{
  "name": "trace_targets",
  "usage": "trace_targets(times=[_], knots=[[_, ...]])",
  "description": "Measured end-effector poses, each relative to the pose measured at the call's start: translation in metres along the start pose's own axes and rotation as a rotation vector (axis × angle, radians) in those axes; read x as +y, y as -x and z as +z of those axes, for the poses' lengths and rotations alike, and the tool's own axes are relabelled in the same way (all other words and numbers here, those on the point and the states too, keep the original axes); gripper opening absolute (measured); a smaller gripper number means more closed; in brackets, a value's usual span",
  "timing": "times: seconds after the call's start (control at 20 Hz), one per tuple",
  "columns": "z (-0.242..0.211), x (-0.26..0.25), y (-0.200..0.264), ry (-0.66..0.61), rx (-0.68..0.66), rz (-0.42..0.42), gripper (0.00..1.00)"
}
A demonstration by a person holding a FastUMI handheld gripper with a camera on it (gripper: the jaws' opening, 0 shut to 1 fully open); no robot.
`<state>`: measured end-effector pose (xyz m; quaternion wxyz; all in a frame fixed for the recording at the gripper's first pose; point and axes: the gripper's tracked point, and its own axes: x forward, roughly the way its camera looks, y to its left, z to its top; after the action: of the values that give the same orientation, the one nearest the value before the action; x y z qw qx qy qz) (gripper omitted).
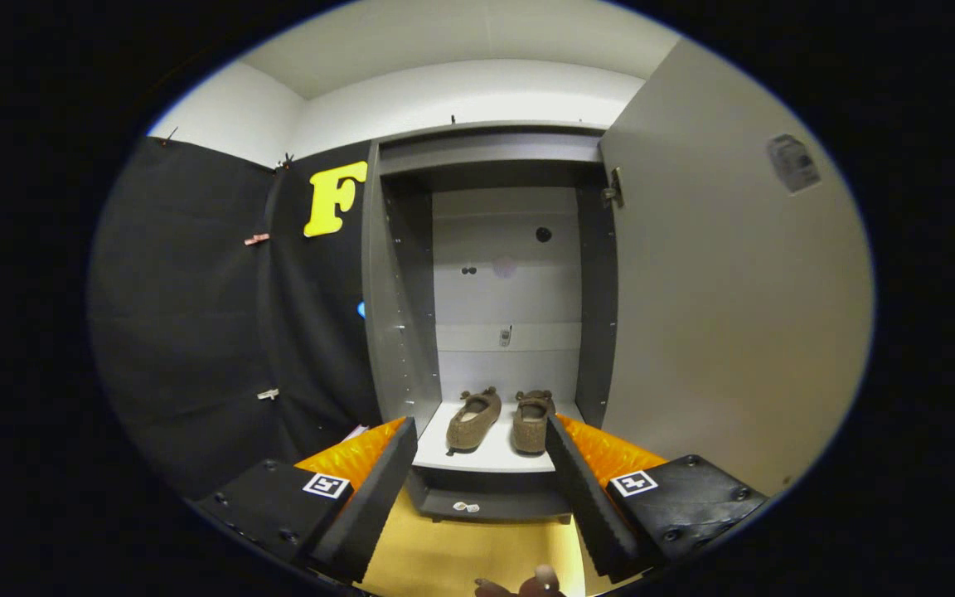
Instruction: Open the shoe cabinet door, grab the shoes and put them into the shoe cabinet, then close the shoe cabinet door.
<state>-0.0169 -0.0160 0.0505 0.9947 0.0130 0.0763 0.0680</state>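
A tall grey shoe cabinet point(399, 290) stands straight ahead with its door point(726, 298) swung wide open to the right. Two brown fuzzy shoes, the left one point(474, 419) and the right one point(532, 421), lie side by side on the cabinet's white bottom shelf point(490, 456), toes pointing inward. My gripper point(482, 489) is open, its fingers spread wide with nothing between them. The fingertips stop just short of the shelf's front edge, and the shoes lie beyond them.
Black cloth point(220, 332) covers the wall left of the cabinet. A yellow-tan floor point(461, 555) lies under the fingers. The open door forms a wall close on the right. A small brown object point(531, 584) pokes up at the floor's near edge.
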Motion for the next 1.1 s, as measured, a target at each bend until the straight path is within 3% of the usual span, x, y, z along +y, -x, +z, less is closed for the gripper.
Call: trace_targets(times=[0.3,0.55,0.8,1.1], knots=[[-0.001,-0.025,0.093,0.050,-0.026,0.040,0.98],[-0.003,-0.078,0.143,0.038,-0.048,-0.018,0.98],[-0.006,-0.140,0.172,0.029,-0.058,-0.129,0.98],[-0.025,-0.201,0.169,-0.004,-0.038,-0.217,0.98]])
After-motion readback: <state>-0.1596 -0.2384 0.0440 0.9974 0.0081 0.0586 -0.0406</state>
